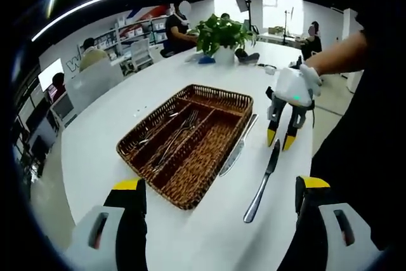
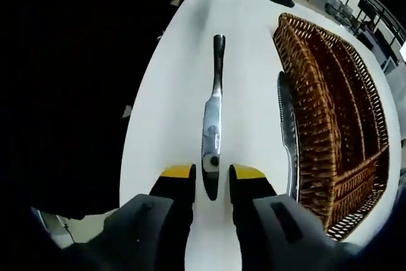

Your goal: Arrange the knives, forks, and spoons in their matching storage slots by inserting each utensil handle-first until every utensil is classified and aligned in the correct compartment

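Knives unsorted — one [image 2: 212, 125] on white table [image 1: 209, 233] between open right gripper [image 2: 212, 171] jaws, ungrasped; second [image 2: 288, 131] beside wicker tray [image 1: 222, 96]. Forks, spoons [image 1: 171, 138] already slotted. Left gripper [image 1: 219, 188] open, empty.

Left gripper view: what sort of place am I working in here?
Probably an open office or lab: a long white table, people seated at desks behind it, shelving on the far wall and a potted plant.
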`<state>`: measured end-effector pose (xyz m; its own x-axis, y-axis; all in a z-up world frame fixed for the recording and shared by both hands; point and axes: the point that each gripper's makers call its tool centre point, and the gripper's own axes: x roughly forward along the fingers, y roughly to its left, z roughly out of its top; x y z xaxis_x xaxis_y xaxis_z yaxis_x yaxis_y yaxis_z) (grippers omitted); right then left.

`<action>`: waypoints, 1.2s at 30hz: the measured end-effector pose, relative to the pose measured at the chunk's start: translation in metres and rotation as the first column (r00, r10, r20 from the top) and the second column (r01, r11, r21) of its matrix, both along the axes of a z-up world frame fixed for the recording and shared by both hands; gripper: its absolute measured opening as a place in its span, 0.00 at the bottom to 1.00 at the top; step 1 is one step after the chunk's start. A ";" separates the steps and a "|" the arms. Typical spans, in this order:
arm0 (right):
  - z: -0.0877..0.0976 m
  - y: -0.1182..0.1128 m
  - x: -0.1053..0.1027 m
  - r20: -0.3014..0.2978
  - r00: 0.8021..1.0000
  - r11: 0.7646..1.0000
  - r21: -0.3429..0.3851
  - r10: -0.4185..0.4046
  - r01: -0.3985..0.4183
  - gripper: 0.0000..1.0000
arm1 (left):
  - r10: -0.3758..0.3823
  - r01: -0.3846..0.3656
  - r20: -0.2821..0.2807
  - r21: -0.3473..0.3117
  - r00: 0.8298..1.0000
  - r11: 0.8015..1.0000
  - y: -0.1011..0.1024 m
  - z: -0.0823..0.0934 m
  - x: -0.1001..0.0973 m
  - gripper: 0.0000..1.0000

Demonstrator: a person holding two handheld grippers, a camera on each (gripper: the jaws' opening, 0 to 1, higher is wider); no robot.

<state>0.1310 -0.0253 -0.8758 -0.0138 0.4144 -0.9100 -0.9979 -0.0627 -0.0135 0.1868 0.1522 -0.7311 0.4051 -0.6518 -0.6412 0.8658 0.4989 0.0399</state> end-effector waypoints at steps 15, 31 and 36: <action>0.001 0.004 -0.004 -0.009 0.999 0.997 -0.071 0.036 -0.037 0.09 | 0.001 -0.001 -0.006 0.001 1.000 1.000 -0.005 -0.007 -0.002 0.99; 0.015 -0.003 -0.007 -0.016 1.000 0.987 -0.159 0.022 -0.024 0.08 | -0.155 0.156 -0.029 0.046 0.988 0.987 -0.048 -0.067 -0.017 0.75; 0.022 -0.001 -0.004 -0.008 0.999 0.985 -0.170 0.031 -0.032 0.08 | -0.289 0.303 -0.117 0.118 0.950 0.946 -0.073 -0.111 -0.037 0.60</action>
<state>0.1266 -0.0263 -0.8536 -0.0296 0.2532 -0.9670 -0.9954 -0.0955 0.0054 0.1494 0.0791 -0.8424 0.1385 -0.6390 -0.7567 0.9765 0.2154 -0.0032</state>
